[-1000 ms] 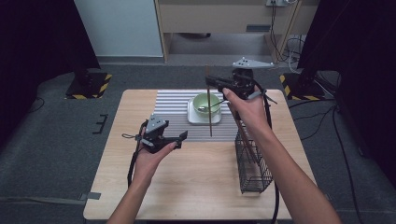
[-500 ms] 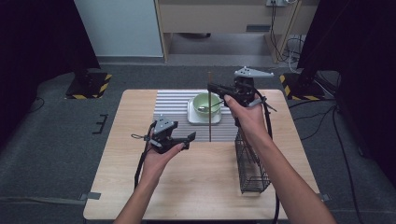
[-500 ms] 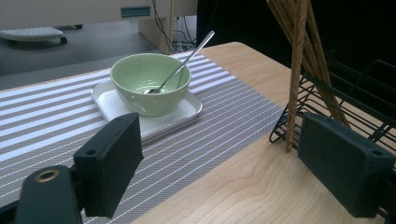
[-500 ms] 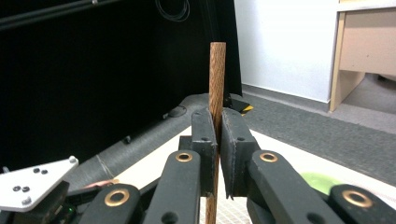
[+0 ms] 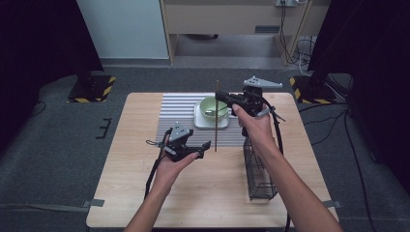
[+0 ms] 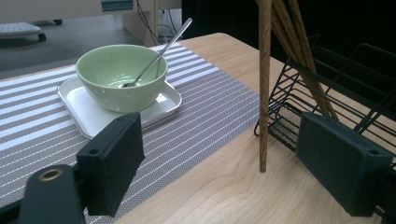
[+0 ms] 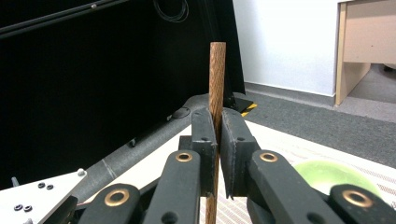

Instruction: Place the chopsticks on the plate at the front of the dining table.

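Pale wooden tabletop (image 5: 208, 193) carries a grey-and-white striped placemat (image 5: 179, 113) and a black wire rack (image 5: 258, 176), with dark grey carpet (image 5: 53, 145) around it. Clamped in the right tool (image 5: 220, 95), a slim brown wooden chopstick (image 5: 216, 116) hangs upright, its tip just above the placemat's near edge. Just left of the stick, the left tool (image 5: 203, 147) gapes wide, gripping nothing.

Left gripper (image 6: 233, 163) jaws standing wide apart, gripping nothing. Wooden chopstick (image 6: 265, 84) hanging upright between them, just ahead. Green bowl (image 6: 122, 74) holding spoon (image 6: 159, 53), sitting on white tray (image 6: 88, 114) beyond near jaw. Black wire rack (image 6: 327, 88) lying behind far jaw.
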Action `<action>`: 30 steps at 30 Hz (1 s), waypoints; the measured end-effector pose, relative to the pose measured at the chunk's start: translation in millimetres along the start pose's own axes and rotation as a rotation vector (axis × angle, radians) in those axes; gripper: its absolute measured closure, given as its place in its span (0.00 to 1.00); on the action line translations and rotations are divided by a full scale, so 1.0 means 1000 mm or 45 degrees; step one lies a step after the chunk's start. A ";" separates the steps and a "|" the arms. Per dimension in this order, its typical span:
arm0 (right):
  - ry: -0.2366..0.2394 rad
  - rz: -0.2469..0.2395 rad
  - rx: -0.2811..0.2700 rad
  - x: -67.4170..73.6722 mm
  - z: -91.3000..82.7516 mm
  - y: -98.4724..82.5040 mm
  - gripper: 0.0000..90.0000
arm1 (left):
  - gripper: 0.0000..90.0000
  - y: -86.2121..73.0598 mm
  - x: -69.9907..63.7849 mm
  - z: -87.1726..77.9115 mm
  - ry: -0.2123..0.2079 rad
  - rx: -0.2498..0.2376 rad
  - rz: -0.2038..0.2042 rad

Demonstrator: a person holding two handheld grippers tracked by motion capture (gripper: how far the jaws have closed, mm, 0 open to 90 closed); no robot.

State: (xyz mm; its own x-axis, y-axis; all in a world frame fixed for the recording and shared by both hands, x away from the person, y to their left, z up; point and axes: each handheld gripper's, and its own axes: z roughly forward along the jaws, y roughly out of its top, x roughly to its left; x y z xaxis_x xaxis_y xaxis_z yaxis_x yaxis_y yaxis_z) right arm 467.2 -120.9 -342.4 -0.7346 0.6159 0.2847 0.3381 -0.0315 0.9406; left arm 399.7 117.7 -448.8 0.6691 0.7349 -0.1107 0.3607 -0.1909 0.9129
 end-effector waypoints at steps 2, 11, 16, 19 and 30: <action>0.002 0.006 0.003 0.001 0.001 -0.002 0.95 | 0.17 -0.001 -0.002 0.002 -0.003 0.006 0.001; 0.005 0.037 -0.009 0.001 0.000 -0.008 0.94 | 0.19 -0.008 -0.005 0.007 0.002 0.016 -0.019; 0.009 0.049 -0.014 0.000 0.000 -0.007 0.94 | 0.24 -0.013 -0.008 0.010 -0.015 0.016 -0.010; 0.009 0.046 -0.011 0.000 0.000 -0.007 0.94 | 0.30 -0.016 -0.009 0.013 -0.022 0.023 -0.007; 0.008 0.036 -0.006 0.000 -0.003 -0.006 0.94 | 0.51 -0.027 -0.017 0.027 -0.077 0.034 -0.016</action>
State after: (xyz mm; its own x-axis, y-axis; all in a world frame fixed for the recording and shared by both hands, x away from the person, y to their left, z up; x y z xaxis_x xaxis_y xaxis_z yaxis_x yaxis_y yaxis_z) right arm 463.6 -122.6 -347.3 -0.7287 0.6095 0.3123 0.3558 -0.0527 0.9331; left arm 396.5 92.8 -482.0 0.7022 0.6967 -0.1468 0.3862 -0.1995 0.9006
